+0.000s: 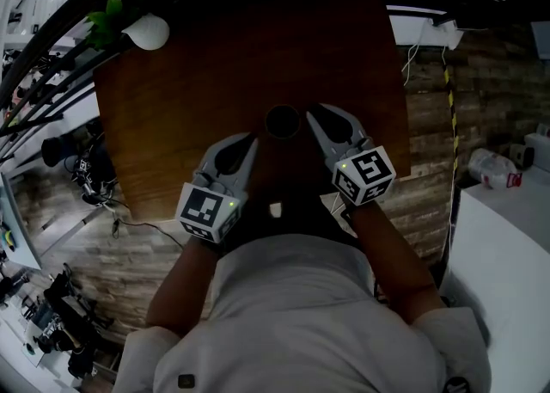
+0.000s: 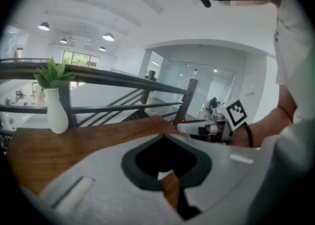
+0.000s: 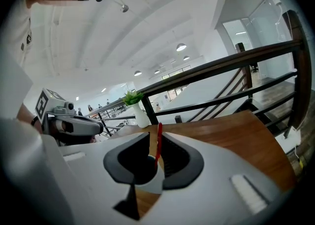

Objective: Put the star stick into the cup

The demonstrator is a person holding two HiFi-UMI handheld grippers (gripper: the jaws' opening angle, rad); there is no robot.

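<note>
**A:** Head view: a small round cup (image 1: 282,122) stood on the dark brown wooden table (image 1: 172,107). The left gripper (image 1: 249,138) and right gripper (image 1: 318,116) flanked it, tips near its rim. A white vase with green leaves (image 1: 146,32) sat at the far corner.

**B:** Left gripper view?

**A:** Left gripper (image 2: 164,135): jaw tips met, nothing held.

**B:** Right gripper view?

**A:** Right gripper (image 3: 156,134): jaws stood apart, gripping nothing. The thin red star stick (image 3: 158,145) rose between them, its lower end inside the cup (image 3: 153,180).
</note>
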